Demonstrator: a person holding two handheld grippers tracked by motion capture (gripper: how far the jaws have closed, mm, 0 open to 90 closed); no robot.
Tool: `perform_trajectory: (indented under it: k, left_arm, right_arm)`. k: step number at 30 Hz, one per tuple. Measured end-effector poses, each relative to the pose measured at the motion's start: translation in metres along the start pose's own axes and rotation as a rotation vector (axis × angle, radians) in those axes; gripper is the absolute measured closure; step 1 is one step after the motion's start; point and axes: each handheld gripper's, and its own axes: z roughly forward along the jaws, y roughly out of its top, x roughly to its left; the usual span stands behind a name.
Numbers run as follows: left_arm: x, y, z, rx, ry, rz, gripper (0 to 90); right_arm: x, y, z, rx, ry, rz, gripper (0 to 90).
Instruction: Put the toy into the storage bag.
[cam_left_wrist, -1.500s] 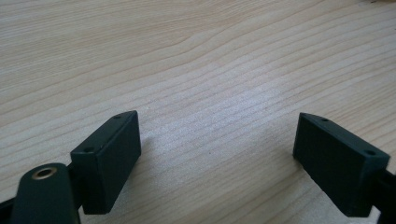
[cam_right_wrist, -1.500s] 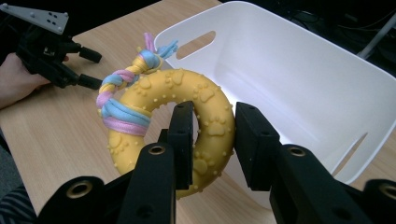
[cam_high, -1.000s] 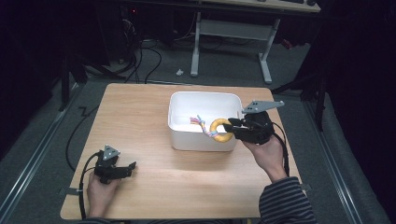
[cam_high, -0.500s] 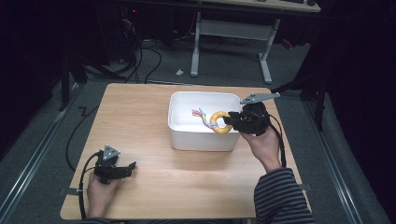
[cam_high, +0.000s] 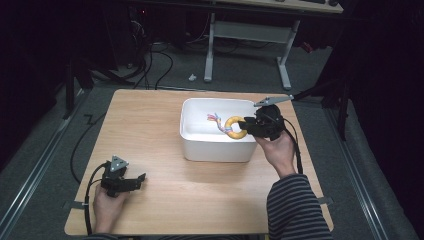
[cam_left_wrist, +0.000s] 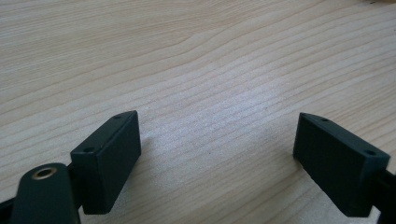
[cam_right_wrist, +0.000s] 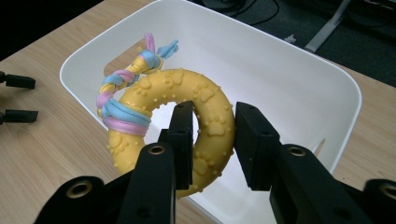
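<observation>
We see a light wooden bench (cam_high: 165, 135) on grey carpet (cam_high: 55, 145) (black cables (cam_high: 165, 65) trail across it), and beyond the bench a desk frame with pale metal legs (cam_high: 282, 55) in the dark

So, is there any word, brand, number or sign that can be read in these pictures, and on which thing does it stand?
None: no readable text in any view.
The yellow ring carries raised paw prints and dots, no letters.
The white bin, the table and the right gripper, shut on the ring, bear no label.
The left gripper, open on the table, has only screw holes.
</observation>
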Motion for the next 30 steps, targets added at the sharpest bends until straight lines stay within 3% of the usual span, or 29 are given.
perform_trajectory:
  k: [17,30]
  left_arm:
    - [0.0,0.0,0.0,0.0,0.0,0.0,15.5]
    - [0.0,0.0,0.0,0.003,0.001,0.003,15.5]
  right_arm:
    - [-0.009,-0.003,0.019,0.051,-0.026,0.036,69.2]
    - [-0.009,-0.009,0.031,0.088,-0.034,0.036,69.1]
